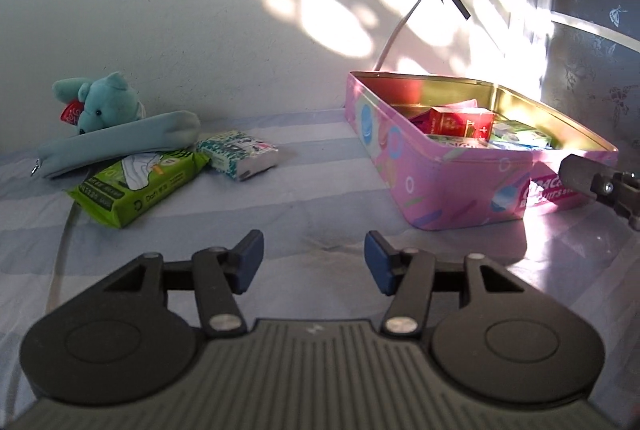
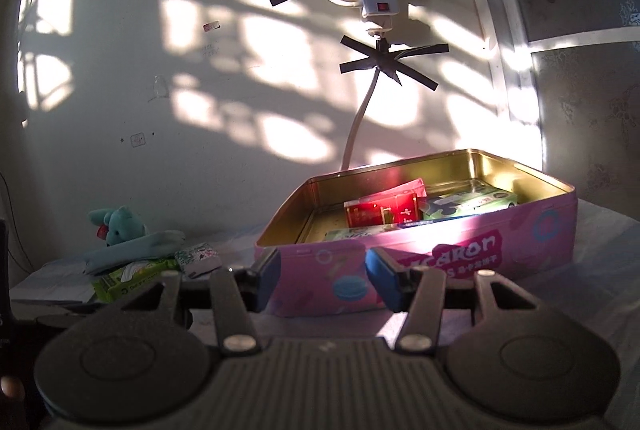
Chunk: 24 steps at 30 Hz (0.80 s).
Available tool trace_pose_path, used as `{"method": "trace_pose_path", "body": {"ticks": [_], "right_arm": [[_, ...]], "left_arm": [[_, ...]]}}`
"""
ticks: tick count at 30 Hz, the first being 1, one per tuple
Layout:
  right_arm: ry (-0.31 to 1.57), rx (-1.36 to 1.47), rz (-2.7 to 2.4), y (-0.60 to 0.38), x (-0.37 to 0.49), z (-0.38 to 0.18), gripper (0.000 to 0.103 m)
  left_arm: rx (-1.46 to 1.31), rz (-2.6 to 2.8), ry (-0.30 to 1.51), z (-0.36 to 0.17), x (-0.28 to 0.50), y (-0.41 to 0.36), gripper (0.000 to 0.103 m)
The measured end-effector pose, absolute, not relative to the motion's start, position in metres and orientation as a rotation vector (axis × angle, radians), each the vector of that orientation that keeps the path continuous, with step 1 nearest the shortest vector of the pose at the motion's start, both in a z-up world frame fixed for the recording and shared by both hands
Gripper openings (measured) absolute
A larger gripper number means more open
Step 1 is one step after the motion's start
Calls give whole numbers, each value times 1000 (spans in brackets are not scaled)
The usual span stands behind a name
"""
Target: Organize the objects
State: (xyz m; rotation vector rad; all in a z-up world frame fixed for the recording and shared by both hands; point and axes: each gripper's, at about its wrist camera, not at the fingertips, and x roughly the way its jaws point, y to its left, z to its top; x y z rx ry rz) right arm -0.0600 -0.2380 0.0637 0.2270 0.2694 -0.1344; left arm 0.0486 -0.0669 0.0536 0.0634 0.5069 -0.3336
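Teal plush bear [image 1: 106, 98] slumps at the far left of the striped blue bedsheet [image 1: 312, 190], against the wall, with a soft pale-blue zip pouch [image 1: 120, 144] lying across it. Under the pouch lies a glossy green wipes packet [image 1: 136, 186], a small patterned tissue pack [image 1: 238, 154] just beside it. Bare cloth stretches between these and the pink rectangular biscuit tin [image 1: 440, 186] at the right, its gilt inside holding a red carton [image 1: 460, 122] and green packs. Left gripper [image 1: 314, 258] hangs released over bare sheet; right gripper [image 2: 322, 278] likewise released, empty, before the tin's front wall.
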Motion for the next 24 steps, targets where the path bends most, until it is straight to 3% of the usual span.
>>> {"method": "trace_pose_path", "body": {"ticks": [18, 24], "right_arm": [[207, 230, -257, -275, -56, 42, 52], [262, 372, -252, -298, -45, 32, 53]], "left_arm": [[120, -367, 442, 47, 54, -122, 58], [144, -367, 422, 44, 50, -126, 58]]}}
